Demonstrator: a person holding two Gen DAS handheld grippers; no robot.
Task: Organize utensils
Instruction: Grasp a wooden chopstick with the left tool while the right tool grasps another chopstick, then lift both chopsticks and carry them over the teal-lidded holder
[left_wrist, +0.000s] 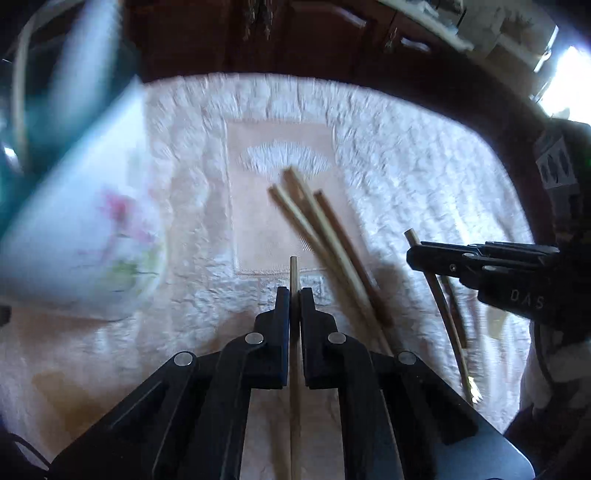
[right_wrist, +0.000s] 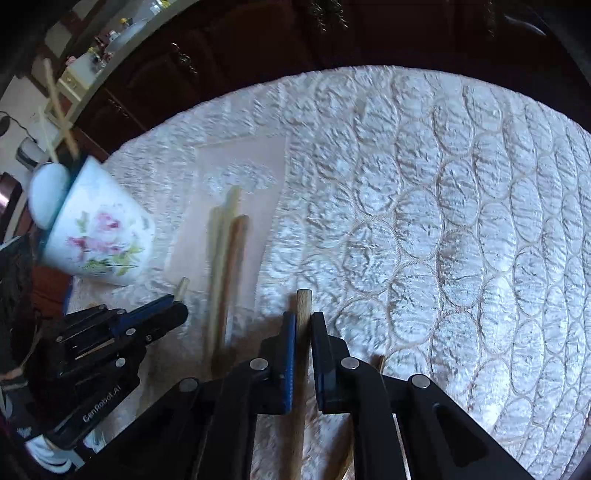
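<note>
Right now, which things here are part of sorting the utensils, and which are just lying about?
For the job:
- left claw, shut on a chopstick
- right claw, shut on a stick
- loose chopsticks
- floral cup

Just there:
- quilted cloth
- dark cabinets

White cup (right_wrist: 99, 236) (pink roses), tan chopsticks (left_wrist: 325, 236).

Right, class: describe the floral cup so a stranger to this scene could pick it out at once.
Start from the white quilted cloth covering the table and look to its left side, beside the plain pink panel. There stands a white cup, tilted in this view, with chopsticks poking out of its top. It is the only vessel here, and pink roses with green leaves are painted on its side.
</note>
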